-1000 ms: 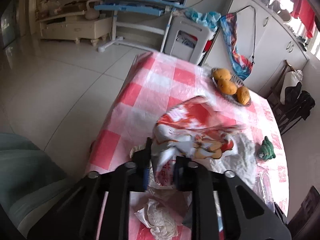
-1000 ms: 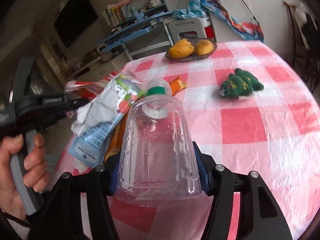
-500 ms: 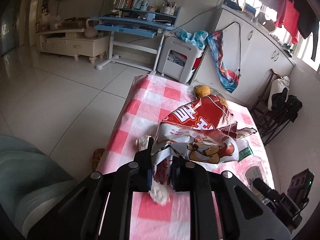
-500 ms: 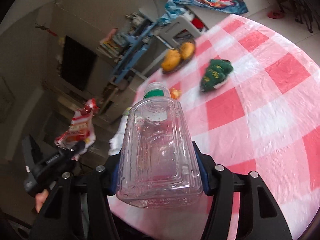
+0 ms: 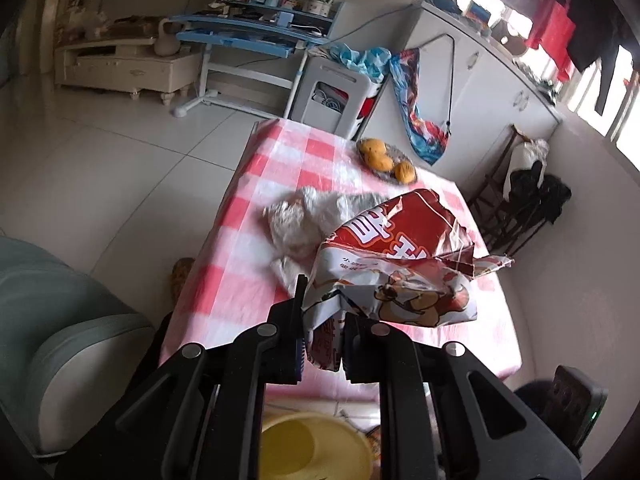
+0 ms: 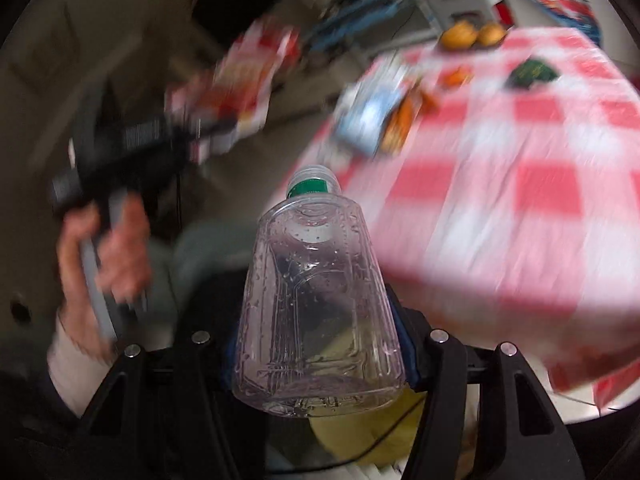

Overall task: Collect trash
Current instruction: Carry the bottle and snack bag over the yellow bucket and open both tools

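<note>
A crumpled snack bag (image 5: pixel 394 268), light and limp, is pinched by its lower edge in the left gripper (image 5: pixel 322 344) at frame centre. A clear bottle (image 6: pixel 318 300), stiff but slippery, is clamped at its base by the right gripper (image 6: pixel 320 364), above a yellow bin (image 5: pixel 312 448) below the checked surface (image 5: pixel 256 216).

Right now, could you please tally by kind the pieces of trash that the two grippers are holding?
Snack bag: 1, in the left gripper
Clear plastic bottle: 1, in the right gripper
Total: 2
</note>
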Tool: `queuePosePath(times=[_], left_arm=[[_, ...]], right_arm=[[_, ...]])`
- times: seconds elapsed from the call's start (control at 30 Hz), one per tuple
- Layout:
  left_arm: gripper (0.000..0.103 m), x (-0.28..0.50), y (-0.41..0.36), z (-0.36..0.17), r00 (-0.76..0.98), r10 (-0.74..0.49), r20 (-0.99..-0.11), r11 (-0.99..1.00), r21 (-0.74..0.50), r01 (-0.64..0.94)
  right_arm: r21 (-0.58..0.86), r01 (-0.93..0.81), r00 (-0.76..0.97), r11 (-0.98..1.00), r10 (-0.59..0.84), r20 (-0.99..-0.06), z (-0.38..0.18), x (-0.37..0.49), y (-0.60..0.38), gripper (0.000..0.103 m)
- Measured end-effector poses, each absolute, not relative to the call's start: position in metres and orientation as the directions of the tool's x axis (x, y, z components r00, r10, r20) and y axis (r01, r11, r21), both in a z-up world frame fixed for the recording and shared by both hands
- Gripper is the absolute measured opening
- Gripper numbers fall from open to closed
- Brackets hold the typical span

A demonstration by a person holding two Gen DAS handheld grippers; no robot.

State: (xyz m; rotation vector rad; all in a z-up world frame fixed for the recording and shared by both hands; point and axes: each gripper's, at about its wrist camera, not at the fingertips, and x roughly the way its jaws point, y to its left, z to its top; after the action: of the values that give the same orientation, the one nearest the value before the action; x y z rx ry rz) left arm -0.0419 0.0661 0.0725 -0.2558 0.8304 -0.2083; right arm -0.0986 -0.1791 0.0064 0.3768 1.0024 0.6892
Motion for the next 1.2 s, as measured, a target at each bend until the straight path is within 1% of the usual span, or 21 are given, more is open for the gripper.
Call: queuePosePath(times=[0.1,0.17,0.27,0.3,0.33,0.43,0.6,0.73,0.77,0.83,0.9,0.97,1.03,1.1,1.2], left_arm=[[0.014,-0.064,0.065,0.067,0.644,-0.269,-0.716,0.957,-0.274,0.095],[0.014,-0.078,0.064,0.060,0.631,-0.256,-0.733,0.963,-0.251,0.100],[0.014,-0.097,0.063,0.043,0.593,-0.242,-0.768,0.969,-0.227,0.102],[0.014,-0.103,0.062,0.037,0.580,-0.235,-0.780,0.971,-0.215,0.104],[0.014,-0.111,0.059,0.029,0.565,-0.223,-0.794,0.974,-0.199,0.106],[0.014,-0.127,0.057,0.007,0.523,-0.197,-0.829,0.980,-0.169,0.102],[0.014,-0.148,0.046,-0.019,0.451,-0.152,-0.879,0.985,-0.096,0.144],[0.014,-0.160,0.030,-0.036,0.369,-0.125,-0.921,0.970,-0.036,0.240],[0.016,-0.163,0.027,-0.039,0.361,-0.115,-0.926,0.965,-0.018,0.261],[0.028,-0.169,0.021,-0.044,0.350,-0.106,-0.931,0.953,0.006,0.303],[0.053,-0.175,0.018,-0.042,0.364,-0.093,-0.927,0.944,0.034,0.328],[0.063,-0.177,0.014,-0.037,0.386,-0.086,-0.918,0.938,0.056,0.342],[0.067,-0.177,0.011,-0.029,0.413,-0.089,-0.906,0.934,0.068,0.351],[0.071,-0.176,0.015,-0.016,0.458,-0.090,-0.884,0.942,0.074,0.328],[0.073,-0.165,0.022,0.002,0.512,-0.108,-0.852,0.962,0.041,0.271]], right_arm=[[0.559,-0.378,0.263,0.738,0.664,-0.700,-0.014,-0.112,-0.159,0.058],[0.514,-0.404,0.212,0.757,0.624,-0.752,-0.026,-0.114,-0.143,0.058],[0.455,-0.444,0.189,0.772,0.578,-0.794,-0.032,-0.113,-0.125,0.059],[0.449,-0.448,0.185,0.773,0.571,-0.800,-0.033,-0.112,-0.123,0.060],[0.440,-0.446,0.191,0.779,0.563,-0.804,-0.034,-0.109,-0.122,0.066],[0.442,-0.422,0.226,0.792,0.564,-0.794,-0.032,-0.102,-0.128,0.073],[0.465,-0.373,0.332,0.803,0.583,-0.741,-0.019,-0.086,-0.151,0.076],[0.470,-0.329,0.418,0.819,0.573,-0.705,-0.011,-0.085,-0.166,0.079],[0.474,-0.315,0.434,0.822,0.569,-0.699,-0.011,-0.082,-0.170,0.079],[0.484,-0.290,0.459,0.826,0.563,-0.687,-0.010,-0.083,-0.172,0.079],[0.496,-0.265,0.481,0.827,0.559,-0.675,-0.010,-0.075,-0.181,0.079],[0.506,-0.247,0.499,0.826,0.556,-0.664,-0.005,-0.081,-0.182,0.079],[0.510,-0.232,0.516,0.828,0.550,-0.657,-0.003,-0.086,-0.188,0.079],[0.504,-0.229,0.526,0.833,0.542,-0.656,0.000,-0.095,-0.190,0.079],[0.482,-0.238,0.540,0.843,0.527,-0.656,0.002,-0.098,-0.187,0.080]])
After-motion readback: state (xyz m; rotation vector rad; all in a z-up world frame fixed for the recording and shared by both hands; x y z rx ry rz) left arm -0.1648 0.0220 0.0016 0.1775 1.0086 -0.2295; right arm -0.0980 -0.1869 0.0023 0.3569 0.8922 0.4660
